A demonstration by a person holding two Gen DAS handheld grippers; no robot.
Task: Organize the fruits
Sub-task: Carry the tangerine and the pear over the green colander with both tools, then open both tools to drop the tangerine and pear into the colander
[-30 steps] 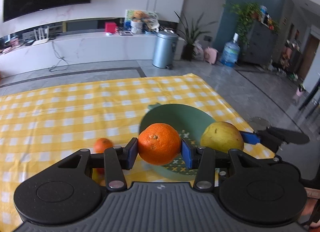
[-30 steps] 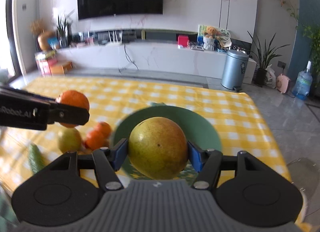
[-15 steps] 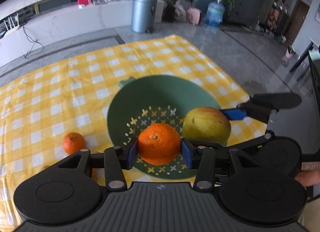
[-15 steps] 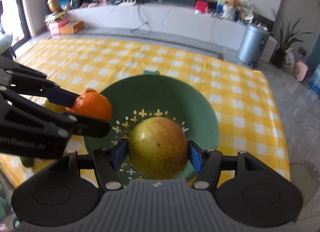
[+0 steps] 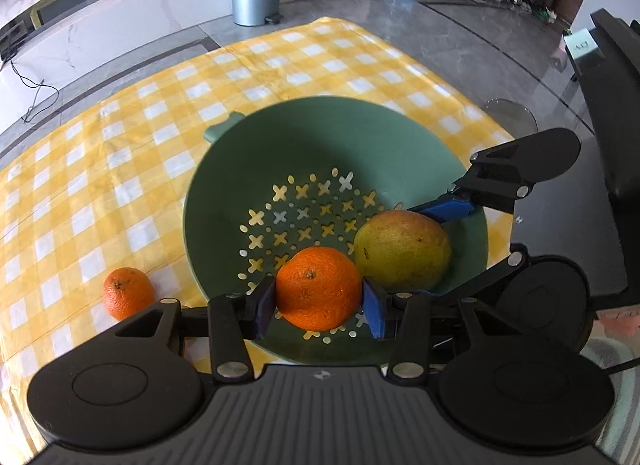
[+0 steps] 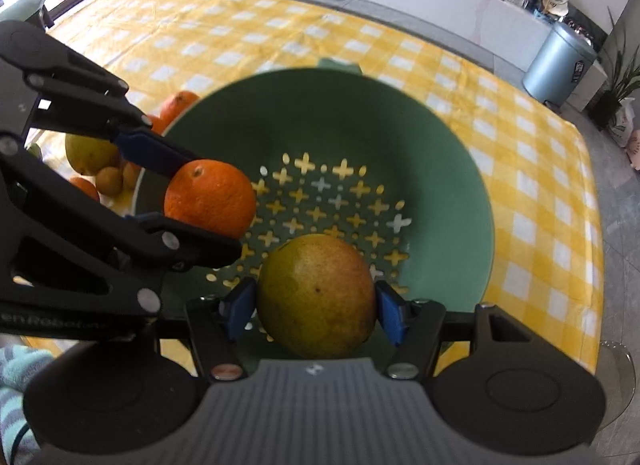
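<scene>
My left gripper [image 5: 319, 303] is shut on an orange [image 5: 318, 288] and holds it low inside the green perforated colander [image 5: 320, 133]. My right gripper [image 6: 316, 311] is shut on a yellow-green pear [image 6: 316, 297], also inside the colander [image 6: 440, 153], to the right of the orange. In the left wrist view the pear [image 5: 402, 251] sits just right of the orange, touching or nearly touching it. In the right wrist view the orange [image 6: 210, 197] shows at the left between the left gripper's blue pads.
The colander stands on a yellow checked cloth [image 5: 120, 137]. A loose orange [image 5: 128, 293] lies left of it. More fruit, a pear [image 6: 90, 153] and small oranges [image 6: 180, 103], lies left of the colander. The table's right edge [image 5: 492, 113] is close.
Both grippers have come down and forward over the colander, carrying the orange and the pear from above its rim into its bowl. Both stay shut on their fruit.
</scene>
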